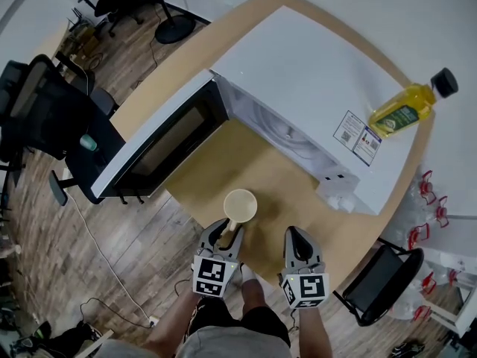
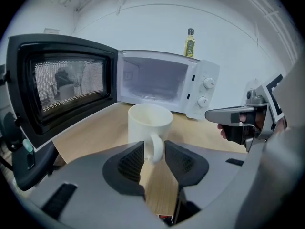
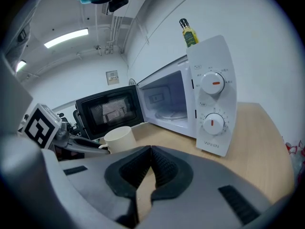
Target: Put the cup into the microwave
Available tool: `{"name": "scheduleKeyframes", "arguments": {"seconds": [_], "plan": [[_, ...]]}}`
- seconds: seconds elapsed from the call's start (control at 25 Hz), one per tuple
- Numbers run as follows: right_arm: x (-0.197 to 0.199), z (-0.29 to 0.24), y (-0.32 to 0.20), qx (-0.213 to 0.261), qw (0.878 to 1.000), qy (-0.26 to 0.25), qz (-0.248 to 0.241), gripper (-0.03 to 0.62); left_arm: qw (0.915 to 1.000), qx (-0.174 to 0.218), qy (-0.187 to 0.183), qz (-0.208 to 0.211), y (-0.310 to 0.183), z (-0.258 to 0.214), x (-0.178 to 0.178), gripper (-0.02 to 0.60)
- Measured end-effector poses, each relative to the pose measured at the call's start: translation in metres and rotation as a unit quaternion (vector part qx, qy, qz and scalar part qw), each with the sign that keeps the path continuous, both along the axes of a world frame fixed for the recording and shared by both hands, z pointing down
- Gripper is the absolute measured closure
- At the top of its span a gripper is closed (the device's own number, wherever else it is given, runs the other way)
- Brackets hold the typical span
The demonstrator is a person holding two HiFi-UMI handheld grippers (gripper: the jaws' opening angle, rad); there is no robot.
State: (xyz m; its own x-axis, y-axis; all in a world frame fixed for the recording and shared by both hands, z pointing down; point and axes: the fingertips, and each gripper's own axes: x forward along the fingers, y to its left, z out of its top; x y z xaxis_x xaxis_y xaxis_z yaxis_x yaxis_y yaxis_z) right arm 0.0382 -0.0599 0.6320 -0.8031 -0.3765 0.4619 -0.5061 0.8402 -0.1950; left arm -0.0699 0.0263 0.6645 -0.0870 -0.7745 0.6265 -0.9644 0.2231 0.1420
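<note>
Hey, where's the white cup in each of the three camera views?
Head view: cup at lower centre, before the open microwave.
Left gripper view: cup at centre, handle toward the camera.
Right gripper view: cup left of centre, low.
Shared landmark: the oil bottle atop the microwave.

Open microwave [image 2: 157, 80], mouth facing the near edge. Its door [image 1: 160, 144] swung wide at left and walled that side of the approach; the control panel [image 2: 205, 92] closed the right. Bare surface [image 1: 246, 159] ran from the cavity sill to the cup [image 1: 240, 205], the one thing standing in that lane. The right claw [image 1: 298, 235] sat near the cup's right flank. A bottle [image 1: 406, 107] stood on top, well apart from the opening.
</note>
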Motion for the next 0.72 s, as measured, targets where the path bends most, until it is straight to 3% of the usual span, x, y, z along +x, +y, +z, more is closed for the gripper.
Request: {"name": "scheduleKeyframes", "arguments": {"seconds": [0.36,0.48,0.72], "plan": [[0.005,0.008,-0.005,-0.012,1.0,0.0,0.005,0.576,0.9997,-0.001,-0.014,-0.018,-0.003,0.003,-0.006,0.466],[0.007,0.011,-0.004,-0.013,1.0,0.001,0.003,0.576,0.9993,0.001,-0.033,-0.017,-0.003,0.002,-0.007,0.508],[0.012,0.013,-0.003,-0.015,1.0,0.004,0.005,0.576,0.9986,0.007,-0.051,-0.01,-0.004,0.001,-0.007,0.52]]}}
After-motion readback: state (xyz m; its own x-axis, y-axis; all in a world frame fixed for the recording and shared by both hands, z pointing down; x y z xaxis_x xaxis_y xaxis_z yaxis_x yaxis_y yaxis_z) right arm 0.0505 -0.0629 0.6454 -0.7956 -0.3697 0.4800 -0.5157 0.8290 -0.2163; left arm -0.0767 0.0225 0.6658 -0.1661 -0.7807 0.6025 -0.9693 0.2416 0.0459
